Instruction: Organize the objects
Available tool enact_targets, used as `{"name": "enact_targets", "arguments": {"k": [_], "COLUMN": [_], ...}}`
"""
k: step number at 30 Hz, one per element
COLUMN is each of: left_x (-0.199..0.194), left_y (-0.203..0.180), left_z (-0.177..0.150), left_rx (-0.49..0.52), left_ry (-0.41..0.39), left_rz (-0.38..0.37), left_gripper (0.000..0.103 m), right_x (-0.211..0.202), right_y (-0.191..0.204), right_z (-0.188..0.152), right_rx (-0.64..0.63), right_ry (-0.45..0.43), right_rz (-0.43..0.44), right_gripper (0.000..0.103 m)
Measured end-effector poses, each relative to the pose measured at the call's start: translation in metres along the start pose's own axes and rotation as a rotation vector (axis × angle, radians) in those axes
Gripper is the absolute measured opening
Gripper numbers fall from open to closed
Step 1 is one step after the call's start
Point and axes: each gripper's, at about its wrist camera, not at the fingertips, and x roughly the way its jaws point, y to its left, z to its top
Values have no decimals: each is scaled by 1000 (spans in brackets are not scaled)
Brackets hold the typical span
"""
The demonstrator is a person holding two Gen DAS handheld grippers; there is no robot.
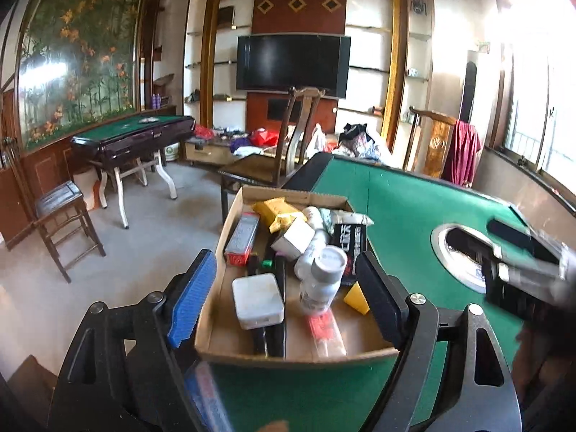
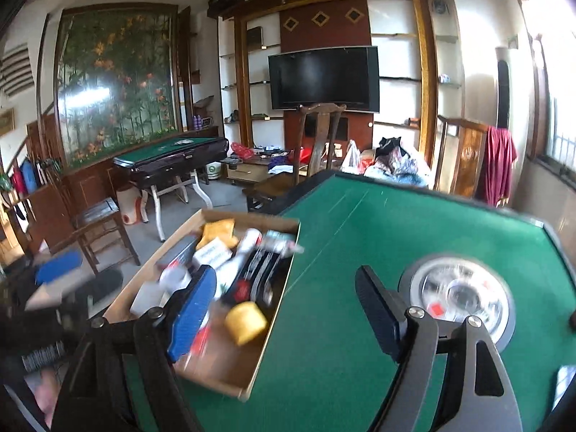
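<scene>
A cardboard box [image 1: 295, 354] sits on the left edge of the green table [image 1: 396, 198]. It holds a white bottle [image 1: 324, 277], a white square case [image 1: 257, 300], a yellow wedge [image 1: 357, 297], a red box [image 1: 242, 239], a black packet [image 1: 351, 241] and more. My left gripper [image 1: 288, 298] hovers open above the box's near end; nothing touches its pads. In the right wrist view the box [image 2: 266, 342] lies lower left with a yellow roll [image 2: 246, 322] inside. My right gripper [image 2: 286, 313] is open and empty over the box's right wall. It shows blurred at the right edge of the left wrist view.
A round metal hub [image 2: 457, 298] is set into the table's middle. A wooden chair [image 1: 288, 154] stands at the far side, another chair [image 1: 64, 223] and a second green-topped table [image 1: 133, 136] on the floor to the left. Bags and clutter lie below the television [image 1: 293, 66].
</scene>
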Motion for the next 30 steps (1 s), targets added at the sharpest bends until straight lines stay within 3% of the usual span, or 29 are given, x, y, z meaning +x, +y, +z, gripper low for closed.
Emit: {"name": "enact_targets", "arguments": {"k": [2, 7, 10, 13, 20, 26, 30], "left_x": [-5, -25, -31, -34, -27, -24, -24], "left_y": [-1, -4, -8, -8, 5, 8, 9], "left_z": [-3, -8, -7, -6, -5, -7, -10], "left_rx": [19, 14, 38, 51, 16, 70, 76], "left_ry": [4, -79, -93, -122, -88, -89, -95], "left_rz": [35, 124, 100, 129, 129, 204, 201], "left_gripper": [81, 81, 81, 81, 81, 81, 81], "right_x": [-2, 1, -7, -11, -11, -7, -5], "right_y": [-6, -17, -18, -12, 9, 17, 21], "right_z": [-10, -20, -22, -24, -32, -36, -39], "right_rx": [34, 83, 100, 78, 5, -19, -33], "right_ry": [5, 31, 9, -3, 6, 23, 31], "right_rz": [12, 34, 56, 55, 76, 79, 79], "right_gripper": [80, 80, 80, 80, 80, 80, 80]}}
